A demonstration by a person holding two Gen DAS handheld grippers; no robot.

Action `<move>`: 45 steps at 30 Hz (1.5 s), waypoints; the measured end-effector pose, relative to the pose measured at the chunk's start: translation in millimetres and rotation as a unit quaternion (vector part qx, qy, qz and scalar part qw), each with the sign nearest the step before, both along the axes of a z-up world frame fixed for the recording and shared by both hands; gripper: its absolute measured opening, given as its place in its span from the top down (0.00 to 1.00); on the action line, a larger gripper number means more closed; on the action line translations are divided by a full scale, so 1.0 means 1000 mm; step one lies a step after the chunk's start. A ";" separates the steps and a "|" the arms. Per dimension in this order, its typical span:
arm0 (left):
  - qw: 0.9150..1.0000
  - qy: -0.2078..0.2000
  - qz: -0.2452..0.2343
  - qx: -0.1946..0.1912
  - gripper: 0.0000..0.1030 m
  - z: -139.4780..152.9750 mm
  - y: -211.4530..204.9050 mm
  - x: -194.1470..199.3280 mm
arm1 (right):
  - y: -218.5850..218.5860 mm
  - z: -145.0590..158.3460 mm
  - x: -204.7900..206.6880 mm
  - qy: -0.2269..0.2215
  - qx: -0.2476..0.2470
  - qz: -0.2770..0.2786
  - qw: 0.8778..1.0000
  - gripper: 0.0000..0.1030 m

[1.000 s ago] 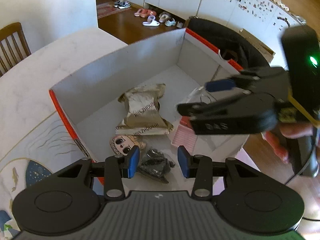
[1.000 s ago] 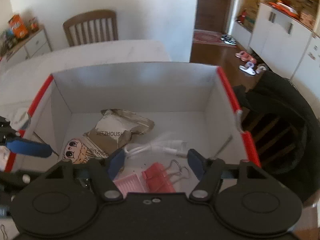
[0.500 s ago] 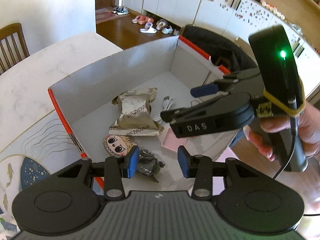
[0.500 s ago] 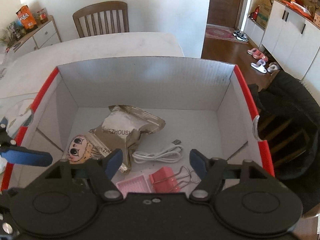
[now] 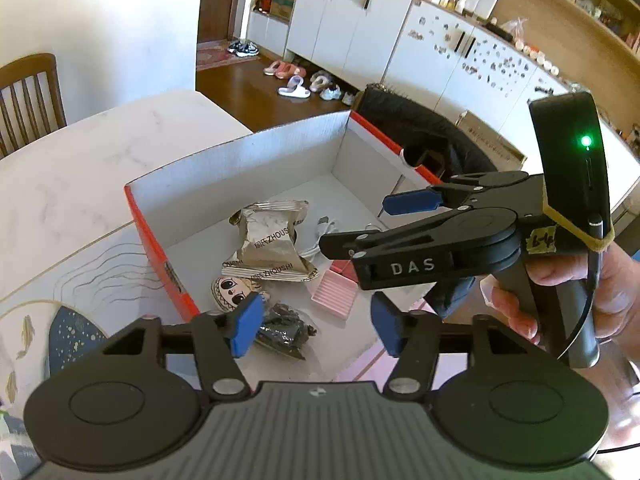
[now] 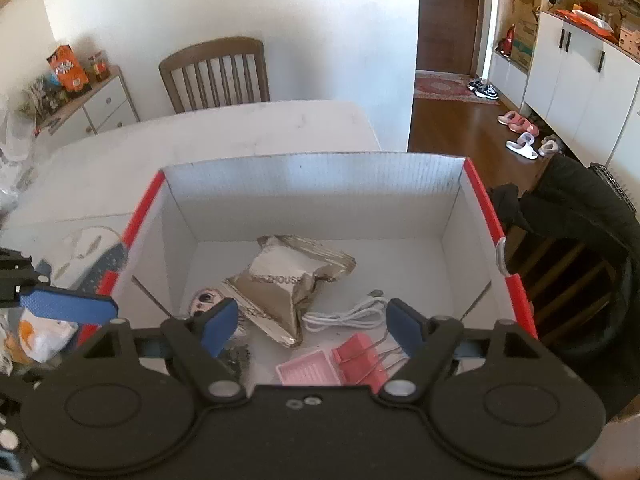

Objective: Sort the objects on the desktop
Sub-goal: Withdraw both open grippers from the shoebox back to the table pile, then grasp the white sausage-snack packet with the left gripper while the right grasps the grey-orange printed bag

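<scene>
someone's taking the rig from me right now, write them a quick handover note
Left hand-held gripper: open, empty, above the near end of the cardboard box.
Right hand-held gripper: open, empty, above the box's near end.
In the box: silver snack packets, white USB cable, pink binder clip, pink ridged tray, cartoon-face charm, bag of dark pieces.
Done: six items lie in the box.
Left: an orange-and-white packet shows outside the box's left wall; check the table there for anything unsorted.
</scene>
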State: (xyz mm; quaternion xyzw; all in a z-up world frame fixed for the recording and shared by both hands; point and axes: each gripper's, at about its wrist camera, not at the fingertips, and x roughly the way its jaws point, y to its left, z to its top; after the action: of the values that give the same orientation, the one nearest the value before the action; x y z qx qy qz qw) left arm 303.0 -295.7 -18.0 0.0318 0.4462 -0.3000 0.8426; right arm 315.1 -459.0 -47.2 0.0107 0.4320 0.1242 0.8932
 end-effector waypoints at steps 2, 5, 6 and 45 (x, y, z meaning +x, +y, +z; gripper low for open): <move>1.000 -0.004 0.004 -0.007 0.38 0.003 0.007 -0.004 | 0.001 0.004 -0.004 -0.003 0.006 -0.002 1.000 0.20; 1.000 -0.015 0.006 -0.011 0.34 0.008 0.016 -0.011 | 0.005 0.008 -0.010 -0.008 0.008 -0.003 1.000 0.20; 1.000 -0.018 0.007 -0.012 0.33 0.010 0.020 -0.013 | 0.007 0.010 -0.012 -0.012 0.007 -0.003 1.000 0.20; 0.990 -0.090 0.108 -0.024 0.01 0.023 0.241 -0.091 | 0.177 0.042 -0.123 -0.102 0.041 0.034 0.993 0.00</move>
State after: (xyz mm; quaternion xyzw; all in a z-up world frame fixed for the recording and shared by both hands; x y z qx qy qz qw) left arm 211.7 -54.8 5.4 -0.0099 0.3621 -0.2142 0.9071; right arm 192.0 -282.0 -5.2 0.0203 0.3335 0.1725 0.9266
